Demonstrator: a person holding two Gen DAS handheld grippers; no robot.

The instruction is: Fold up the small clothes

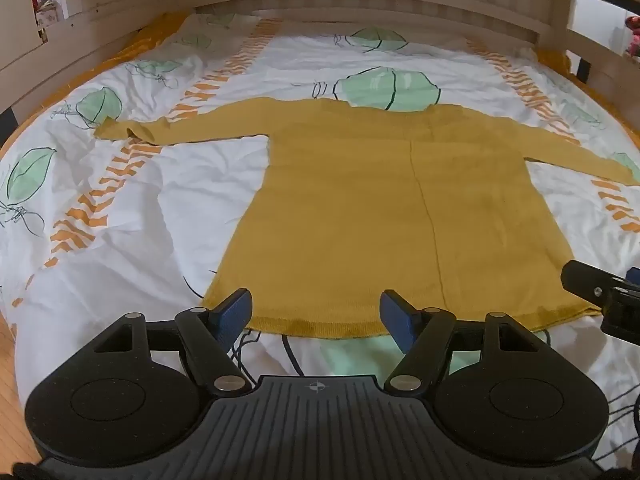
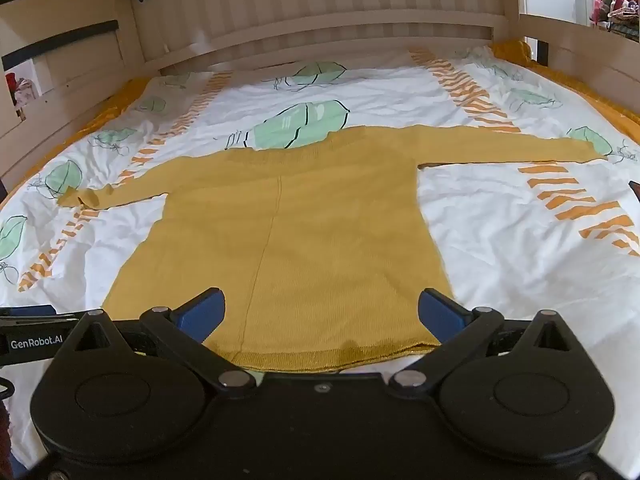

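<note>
The sweater [image 1: 360, 208] is lying flat on the bed [image 1: 168, 216], spread face-down or face-up — hard to say which — with a seam line running down its middle; both sleeves are stretching out sideways, the left sleeve [image 1: 168, 130] ending in a crumpled, half-turned cuff, the right sleeve [image 2: 500, 142] lying straighter toward the bed's edge; the hem [image 1: 320, 326] is sitting nearest the cameras, just ahead of both tools.

The left tongs [image 1: 316, 314] are hovering wide apart over the hem's left half, gripping nothing; the right tongs [image 2: 322, 316] are gaping just as wide over the hem's right half, also empty; in the left view a bit of the right tool is poking in at the edge, so the two are working side by side.

So no fold is showing yet — this is looking like the very start, the garment laid out and both tools lining up at the bottom edge. The next move, by my reading, is calling for a choice: either pinching the hem at two points and carrying it up toward the collar [image 2: 288, 148], or going out to a sleeve and bringing it across the body first. Either way the knit is looking soft and floppy, so each pinch is needing to catch both layers cleanly; that bunched left cuff is likely wanting a smoothing before it folds neatly.
</note>
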